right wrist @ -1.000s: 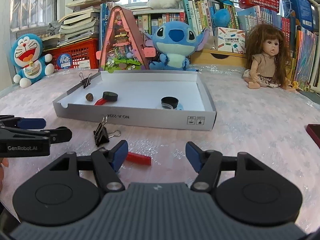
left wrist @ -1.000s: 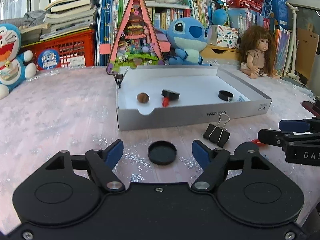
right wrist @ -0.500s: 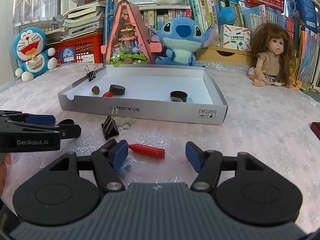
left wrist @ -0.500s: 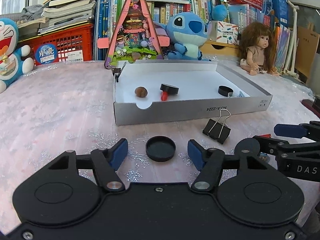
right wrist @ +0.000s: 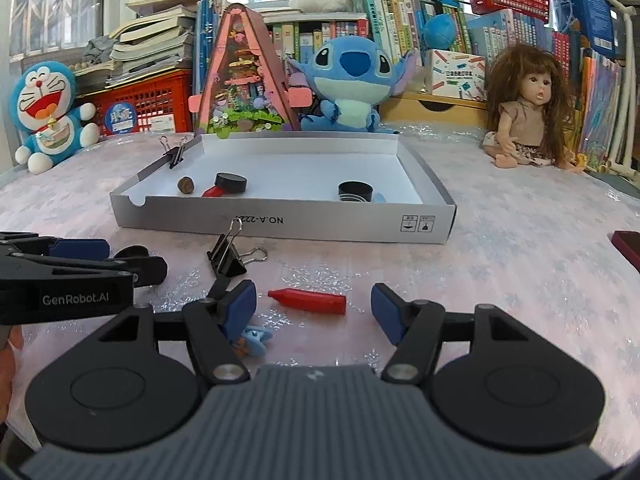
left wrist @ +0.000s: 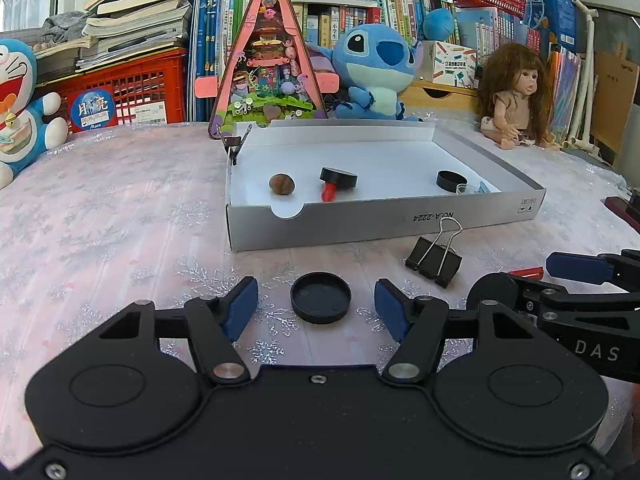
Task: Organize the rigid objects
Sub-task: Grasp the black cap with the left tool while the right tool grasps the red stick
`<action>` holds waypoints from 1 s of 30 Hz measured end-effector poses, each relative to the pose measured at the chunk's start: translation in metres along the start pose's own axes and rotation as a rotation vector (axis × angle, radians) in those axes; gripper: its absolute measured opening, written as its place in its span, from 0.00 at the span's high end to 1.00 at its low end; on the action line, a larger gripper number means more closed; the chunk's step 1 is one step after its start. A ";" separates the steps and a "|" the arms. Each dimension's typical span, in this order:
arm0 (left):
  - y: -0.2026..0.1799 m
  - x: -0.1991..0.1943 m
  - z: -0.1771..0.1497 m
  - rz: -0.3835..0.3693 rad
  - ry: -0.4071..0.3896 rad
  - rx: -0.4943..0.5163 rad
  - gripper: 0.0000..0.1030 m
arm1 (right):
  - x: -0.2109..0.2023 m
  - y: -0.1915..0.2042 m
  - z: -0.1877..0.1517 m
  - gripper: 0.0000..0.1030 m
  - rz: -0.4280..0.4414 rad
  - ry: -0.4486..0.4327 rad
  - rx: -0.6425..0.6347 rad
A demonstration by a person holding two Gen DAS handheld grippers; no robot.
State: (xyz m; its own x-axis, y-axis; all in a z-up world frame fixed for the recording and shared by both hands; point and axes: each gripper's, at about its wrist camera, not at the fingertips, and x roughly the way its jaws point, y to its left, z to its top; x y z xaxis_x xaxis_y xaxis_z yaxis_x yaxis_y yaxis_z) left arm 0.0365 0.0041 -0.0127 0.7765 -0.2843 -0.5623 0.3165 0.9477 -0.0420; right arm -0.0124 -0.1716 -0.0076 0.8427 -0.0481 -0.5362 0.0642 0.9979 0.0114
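Between the wide-open, empty jaws of the left gripper (left wrist: 316, 306): black round cap (left wrist: 320, 297), flat on the cloth, untouched. Likely light, stiff, smooth-rimmed; best pinched across the rim. Between the open, empty jaws of the right gripper (right wrist: 313, 307): red crayon-like stick (right wrist: 308, 301), lying crosswise; probably light, brittle. Beyond both, the white box (left wrist: 384, 220).

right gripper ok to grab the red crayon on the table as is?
Probably yes. The right gripper is open, the red crayon lies flat between its fingers with nothing over it; the binder clip sits clear beyond.
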 end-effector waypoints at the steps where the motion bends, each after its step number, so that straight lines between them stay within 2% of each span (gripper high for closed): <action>1: 0.000 0.000 0.000 0.001 0.000 0.000 0.40 | 0.000 0.001 0.000 0.27 -0.009 -0.001 0.004; 8: -0.001 0.000 0.001 -0.003 -0.003 0.002 0.45 | -0.001 0.009 -0.003 0.27 -0.064 -0.029 0.000; 19: -0.001 -0.002 0.000 -0.010 -0.009 0.003 0.51 | -0.003 0.011 -0.004 0.27 -0.078 -0.033 0.028; 25: -0.001 -0.002 0.000 -0.009 -0.010 0.004 0.53 | -0.002 0.014 -0.004 0.37 -0.060 -0.023 0.022; 27: -0.002 -0.002 -0.001 -0.013 -0.011 0.004 0.55 | -0.001 0.014 -0.003 0.45 -0.054 -0.015 0.029; 30: -0.002 -0.002 0.000 -0.016 -0.013 0.005 0.57 | 0.000 0.012 -0.001 0.52 -0.050 -0.004 0.041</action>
State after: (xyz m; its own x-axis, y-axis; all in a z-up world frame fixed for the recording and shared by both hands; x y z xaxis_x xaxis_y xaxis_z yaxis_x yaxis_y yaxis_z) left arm 0.0337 0.0028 -0.0116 0.7785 -0.3016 -0.5504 0.3317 0.9422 -0.0471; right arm -0.0122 -0.1591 -0.0081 0.8402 -0.0979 -0.5334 0.1278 0.9916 0.0192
